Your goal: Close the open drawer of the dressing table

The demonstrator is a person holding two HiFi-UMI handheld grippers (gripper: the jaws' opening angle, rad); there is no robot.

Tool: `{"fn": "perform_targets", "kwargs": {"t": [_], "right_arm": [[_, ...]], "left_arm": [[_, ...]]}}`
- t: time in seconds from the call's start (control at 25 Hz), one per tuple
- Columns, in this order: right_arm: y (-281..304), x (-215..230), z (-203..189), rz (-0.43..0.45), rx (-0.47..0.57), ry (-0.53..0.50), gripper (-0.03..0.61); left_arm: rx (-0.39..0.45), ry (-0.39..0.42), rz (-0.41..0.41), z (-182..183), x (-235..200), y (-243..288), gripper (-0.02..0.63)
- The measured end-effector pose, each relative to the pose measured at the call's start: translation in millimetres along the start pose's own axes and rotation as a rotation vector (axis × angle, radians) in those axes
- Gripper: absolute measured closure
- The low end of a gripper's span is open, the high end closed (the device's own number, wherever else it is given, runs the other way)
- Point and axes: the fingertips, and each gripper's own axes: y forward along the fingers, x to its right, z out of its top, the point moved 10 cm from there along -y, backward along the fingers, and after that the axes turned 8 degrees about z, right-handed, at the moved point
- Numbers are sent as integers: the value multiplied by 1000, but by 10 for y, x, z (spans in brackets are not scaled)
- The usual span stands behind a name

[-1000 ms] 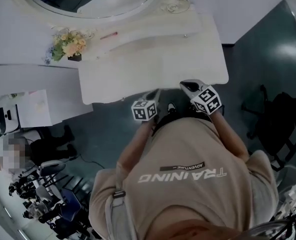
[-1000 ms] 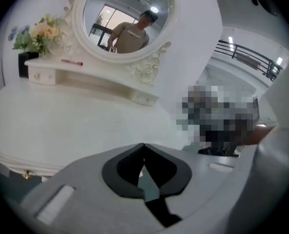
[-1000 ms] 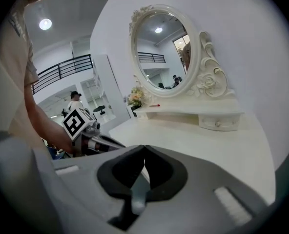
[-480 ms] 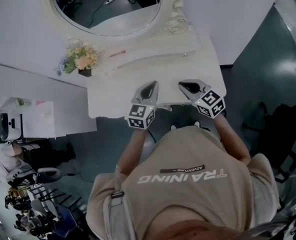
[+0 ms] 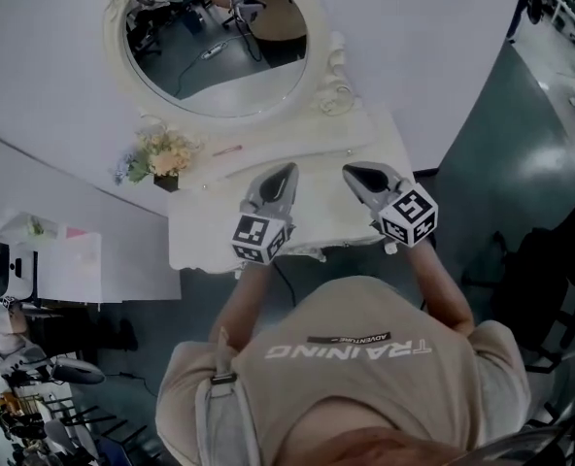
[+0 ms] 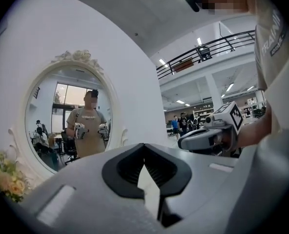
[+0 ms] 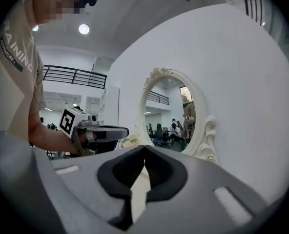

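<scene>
The white dressing table point(image 5: 210, 223) stands against the wall under its oval mirror point(image 5: 219, 51). No drawer front shows in any view; the tabletop's edge and my arms hide that side. My left gripper point(image 5: 287, 171) hovers over the middle of the tabletop, jaws shut and holding nothing. My right gripper point(image 5: 352, 171) hangs beside it to the right, also shut and holding nothing. In the left gripper view the shut jaw tips point(image 6: 144, 146) point towards the mirror point(image 6: 69, 116). In the right gripper view the tips point(image 7: 144, 148) also face the mirror point(image 7: 171, 126).
A small bouquet of flowers point(image 5: 163, 153) sits at the table's back left, with a thin pink item point(image 5: 226, 149) beside it. A white desk point(image 5: 64, 265) stands to the left. A dark chair point(image 5: 550, 260) is on the floor to the right.
Both grippers have moved up and forward, from below the table's front edge to over the tabletop. The head view has tilted up and now takes in the whole mirror.
</scene>
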Motion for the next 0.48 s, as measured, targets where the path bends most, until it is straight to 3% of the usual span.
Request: {"fn": "perform_targets", "kwargs": {"t": [0.12,0.24,0.48], "right_arm": [[-38,-8,78,-27,-6,-42,574],[-54,-12,83,-55,-48,-76,574],[-115,79,22,-84,-49,-22,574]], "left_arm": [[33,0,1,55,-22,35,614],[13,-15,6,-61,12,4,614],[-12,-38,-17,-220,-9,71,614]]}}
